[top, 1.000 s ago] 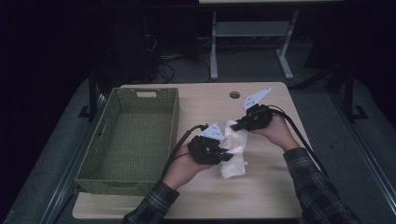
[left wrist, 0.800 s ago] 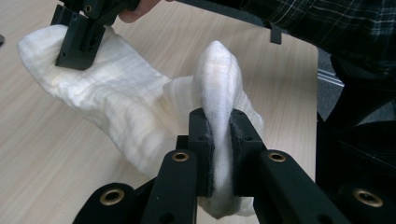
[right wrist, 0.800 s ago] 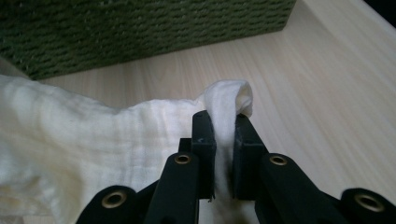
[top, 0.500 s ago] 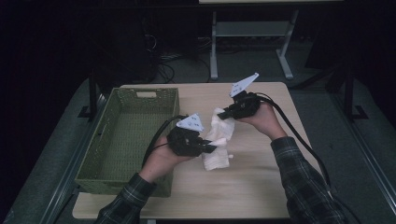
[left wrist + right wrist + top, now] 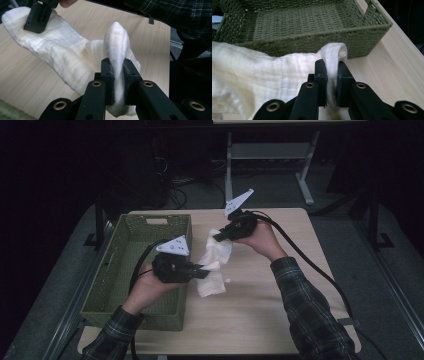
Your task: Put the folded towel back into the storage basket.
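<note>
Item: white cloth (image 5: 214, 265), soft gauze-like weave, crumpled. Location: lifted off the wooden surface (image 5: 260, 320), slung between two grippers just beside the green woven basket (image 5: 100, 285), lower folds hanging near the boards.

Left gripper (image 5: 205, 270): clenched on a bunched fold of the cloth; in the left gripper view the fabric (image 5: 117, 57) stands up between the pads.

Right gripper (image 5: 216, 238): likewise clamped on an edge of the cloth, the pinched fold (image 5: 334, 57) curling over the jaw tips, basket wall (image 5: 312, 42) directly beyond.

Step in hand, as I judge it: carrying the cloth across toward the basket, both ends held.

Next move calls for: bringing both hands over the basket rim, high enough that the hanging folds clear the wall, then lowering and letting go inside. Risk: trailing cloth catching on the rim.
</note>
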Action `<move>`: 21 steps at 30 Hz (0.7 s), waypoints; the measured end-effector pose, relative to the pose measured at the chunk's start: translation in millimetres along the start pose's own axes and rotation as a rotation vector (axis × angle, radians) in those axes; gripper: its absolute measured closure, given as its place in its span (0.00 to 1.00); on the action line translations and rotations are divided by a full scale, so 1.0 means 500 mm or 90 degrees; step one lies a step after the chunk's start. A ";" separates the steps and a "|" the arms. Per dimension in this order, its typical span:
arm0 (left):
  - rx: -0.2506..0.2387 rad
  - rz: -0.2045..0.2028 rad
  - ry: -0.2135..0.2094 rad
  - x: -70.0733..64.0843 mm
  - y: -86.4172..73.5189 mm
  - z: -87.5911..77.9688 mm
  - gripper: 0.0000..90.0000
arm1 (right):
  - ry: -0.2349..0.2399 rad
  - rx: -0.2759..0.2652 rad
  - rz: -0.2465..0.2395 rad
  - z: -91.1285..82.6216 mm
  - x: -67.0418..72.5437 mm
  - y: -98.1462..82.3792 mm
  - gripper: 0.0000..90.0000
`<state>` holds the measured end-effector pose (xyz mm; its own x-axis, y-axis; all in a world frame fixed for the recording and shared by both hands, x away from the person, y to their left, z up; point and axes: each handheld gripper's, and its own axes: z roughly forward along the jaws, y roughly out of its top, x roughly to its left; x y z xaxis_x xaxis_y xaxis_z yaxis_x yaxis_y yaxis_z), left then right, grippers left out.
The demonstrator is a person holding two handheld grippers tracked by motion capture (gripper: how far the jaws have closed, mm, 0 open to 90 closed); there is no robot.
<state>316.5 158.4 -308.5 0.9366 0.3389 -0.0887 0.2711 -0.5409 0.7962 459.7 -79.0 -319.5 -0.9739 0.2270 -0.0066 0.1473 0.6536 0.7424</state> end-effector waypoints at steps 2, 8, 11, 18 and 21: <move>-0.006 0.000 0.000 0.004 -0.006 -0.013 0.90 | 0.002 -0.004 -0.004 0.010 0.001 0.012 0.91; -0.010 0.000 0.012 0.013 -0.027 -0.052 0.90 | 0.012 -0.004 -0.017 0.040 0.007 0.051 0.91; -0.013 -0.004 0.021 0.017 -0.041 -0.072 0.90 | 0.016 0.002 -0.026 0.058 0.012 0.069 0.91; -0.014 -0.014 0.044 0.023 -0.072 -0.118 0.90 | 0.026 0.000 -0.047 0.101 0.024 0.113 0.91; -0.010 -0.018 0.052 0.026 -0.085 -0.133 0.90 | 0.031 0.001 -0.051 0.120 0.030 0.130 0.91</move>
<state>302.7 237.0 -303.6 0.9070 0.4164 -0.0628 0.2934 -0.5180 0.8035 465.1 10.1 -311.3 -0.9899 0.1379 -0.0336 0.0682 0.6699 0.7393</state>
